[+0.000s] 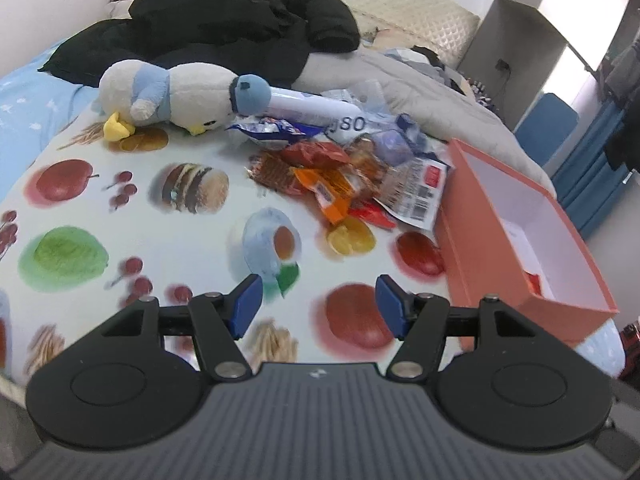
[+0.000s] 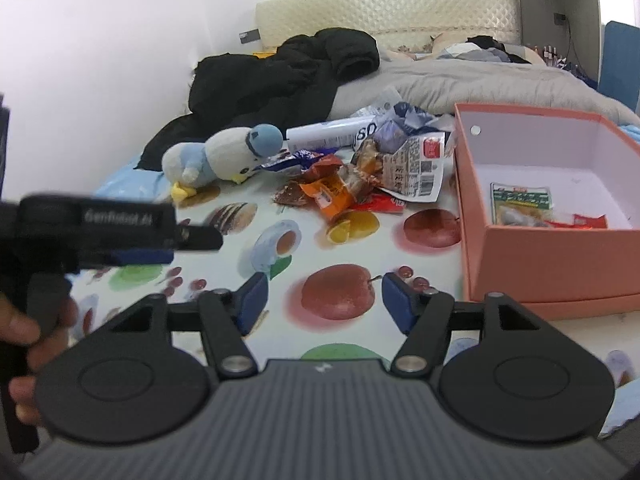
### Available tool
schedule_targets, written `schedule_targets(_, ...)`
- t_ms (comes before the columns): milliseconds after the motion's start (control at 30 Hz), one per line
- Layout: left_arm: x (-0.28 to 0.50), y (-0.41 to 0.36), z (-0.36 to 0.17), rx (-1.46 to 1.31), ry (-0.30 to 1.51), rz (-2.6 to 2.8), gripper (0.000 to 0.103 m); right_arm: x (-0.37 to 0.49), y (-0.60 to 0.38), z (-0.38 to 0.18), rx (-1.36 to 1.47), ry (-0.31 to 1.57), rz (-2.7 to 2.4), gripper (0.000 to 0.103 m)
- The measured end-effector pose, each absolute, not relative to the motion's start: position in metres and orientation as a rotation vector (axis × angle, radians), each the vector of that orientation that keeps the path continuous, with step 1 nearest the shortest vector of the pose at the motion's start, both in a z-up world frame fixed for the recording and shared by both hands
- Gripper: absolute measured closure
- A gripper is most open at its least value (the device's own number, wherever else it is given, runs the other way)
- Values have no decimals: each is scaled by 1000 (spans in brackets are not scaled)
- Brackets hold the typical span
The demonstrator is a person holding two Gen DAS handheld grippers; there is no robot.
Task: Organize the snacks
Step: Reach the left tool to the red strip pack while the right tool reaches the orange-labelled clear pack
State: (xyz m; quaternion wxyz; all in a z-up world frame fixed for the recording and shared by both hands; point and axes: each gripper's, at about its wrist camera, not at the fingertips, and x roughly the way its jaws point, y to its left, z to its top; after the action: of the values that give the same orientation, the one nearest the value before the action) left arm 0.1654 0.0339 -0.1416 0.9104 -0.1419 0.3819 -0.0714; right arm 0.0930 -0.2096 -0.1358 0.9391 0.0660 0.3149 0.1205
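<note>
Left gripper [image 1: 318, 300]: we hold it released, blue padded fingers spread wide over the glossy fruit-printed tablecloth [image 1: 160, 240], nothing between them.
Right gripper [image 2: 324, 300]: also released and empty, low above a printed apple.
Snack pile [image 1: 344, 172]: crinkly foil and plastic packets, orange, red and brown, with a white barcoded wrapper [image 1: 416, 188], heaped just left of the box.
Open salmon-pink cardboard box [image 2: 552, 256]: square, stiff-walled, white inside; a green-edged packet [image 2: 520, 204] and a red one lie flat on its floor.
Soft blue-and-white plush bird [image 1: 176, 96]: on its side behind the pile, against a smooth white tube [image 1: 312, 108].
Open room: we see bare cloth between both grippers and the pile.
Far edge: rumpled black jacket [image 1: 224, 28] and grey quilt [image 2: 480, 84].
</note>
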Motion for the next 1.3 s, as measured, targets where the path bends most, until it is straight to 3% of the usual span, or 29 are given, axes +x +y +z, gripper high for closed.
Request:
schedule_targets(633,226,75,-214,-325,882,-72,35,174,-176,-194,84,632,306,38)
schedule_targets(833,262,76,-204,-356,845,-101,29,205,-183,-208,106,650,288,38)
schedule_targets(1100,327,43,-198,-360,826,-215,29,252,-172,-226,107,660,302,38)
schedule_targets(1300,375,28,-198,-359,818,-254,30,287,-170,-241,131,674,293,45)
